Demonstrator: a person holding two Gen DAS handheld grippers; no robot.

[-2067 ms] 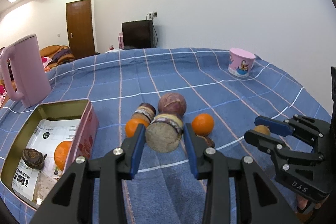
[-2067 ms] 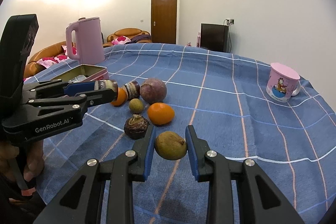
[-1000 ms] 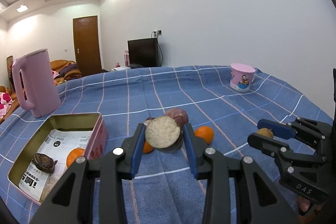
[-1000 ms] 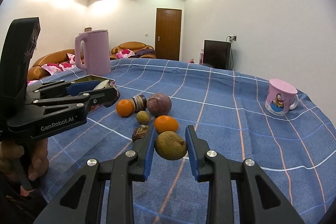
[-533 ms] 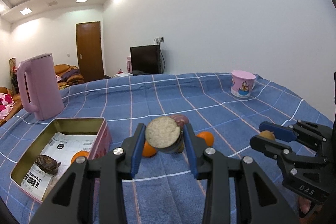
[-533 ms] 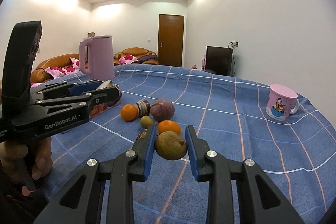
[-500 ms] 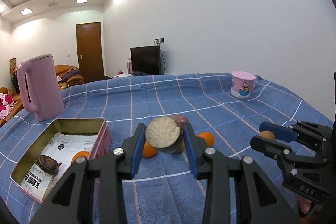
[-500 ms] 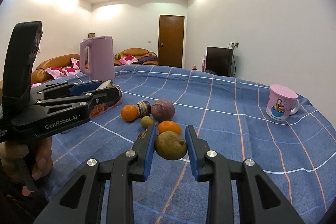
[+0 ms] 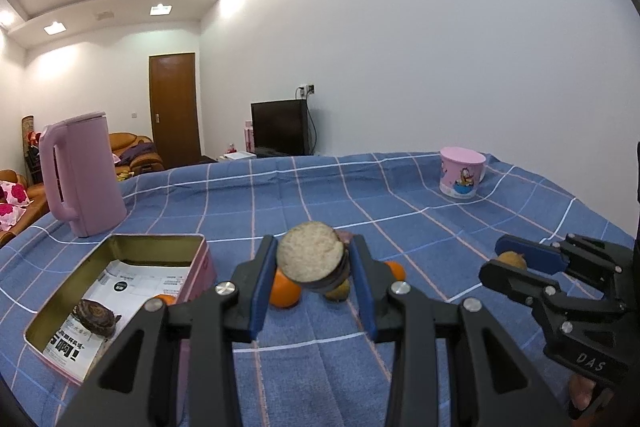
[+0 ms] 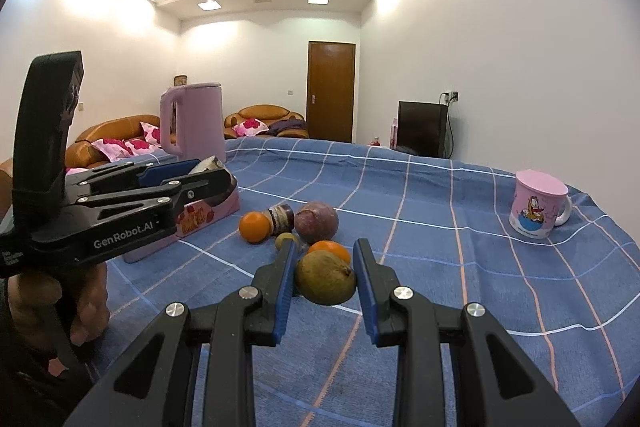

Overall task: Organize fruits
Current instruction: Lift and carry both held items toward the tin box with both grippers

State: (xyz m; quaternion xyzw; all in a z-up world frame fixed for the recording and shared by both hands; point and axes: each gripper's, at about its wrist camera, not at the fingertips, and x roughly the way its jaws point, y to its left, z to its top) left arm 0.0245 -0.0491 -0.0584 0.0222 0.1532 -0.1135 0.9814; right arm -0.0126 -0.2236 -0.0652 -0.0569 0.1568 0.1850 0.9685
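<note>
A: How far along?

B: Partway. Already in the tin point(image 9: 192, 245): an orange point(image 9: 165, 299) and a dark bulb point(image 9: 95, 315). Left on the blue cloth point(image 10: 440, 227): two oranges point(image 10: 254, 226), a purple fruit point(image 10: 317, 216), a small green fruit point(image 10: 285, 239), a cut root piece point(image 10: 281, 219).

A: Grippers?

B: Left gripper point(image 9: 313, 269) clamped on a cut root slice point(image 9: 310, 257), lifted right of the tin. Right gripper point(image 10: 325, 277) clamped on a brownish-green fruit point(image 10: 325, 278), lifted above the cloth.

A: Any writing?

B: "GenRobot.AI" on the left gripper, "DAS" on the right; print on the tin's paper too small to read
</note>
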